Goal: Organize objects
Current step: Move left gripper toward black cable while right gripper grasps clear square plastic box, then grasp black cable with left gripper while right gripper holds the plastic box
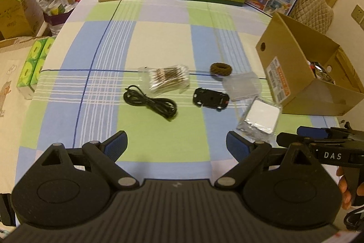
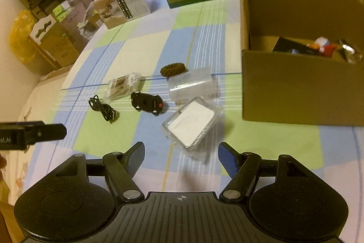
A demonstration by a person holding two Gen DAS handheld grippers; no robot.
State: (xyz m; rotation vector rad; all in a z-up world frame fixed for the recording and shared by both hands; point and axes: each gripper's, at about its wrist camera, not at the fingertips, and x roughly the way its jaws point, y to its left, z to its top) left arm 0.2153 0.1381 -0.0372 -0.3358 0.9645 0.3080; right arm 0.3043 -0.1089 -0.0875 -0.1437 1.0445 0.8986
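My right gripper (image 2: pixel 181 157) is hovering over the checked tablecloth (image 2: pixel 127 136) with its jaws spread wide and nothing between them, and my left gripper (image 1: pixel 176 142) is doing the same, wide apart and empty. I am judging the step in hand to be picking up the clear case with the white card inside (image 2: pixel 193 126), which is lying tilted just ahead of the right fingers and slightly left of their centre line. To take it well, I am thinking of lining the pads up across its shorter sides, coming down low so they bite the rigid walls and not the slippery top, then closing gently, since clear plastic is likely to skid. The cardboard box (image 2: pixel 295 88) is standing open just to the right of the case, already holding a few things, so the carry looks short. Beyond the case, the clear tub (image 2: pixel 191 84), the black toy car (image 2: pixel 147 103), the brown hair tie (image 2: pixel 174 68), the pack of cotton swabs (image 2: pixel 124 84) and the coiled black cable (image 2: pixel 103 108) are waiting on the cloth, all apart from both grippers.
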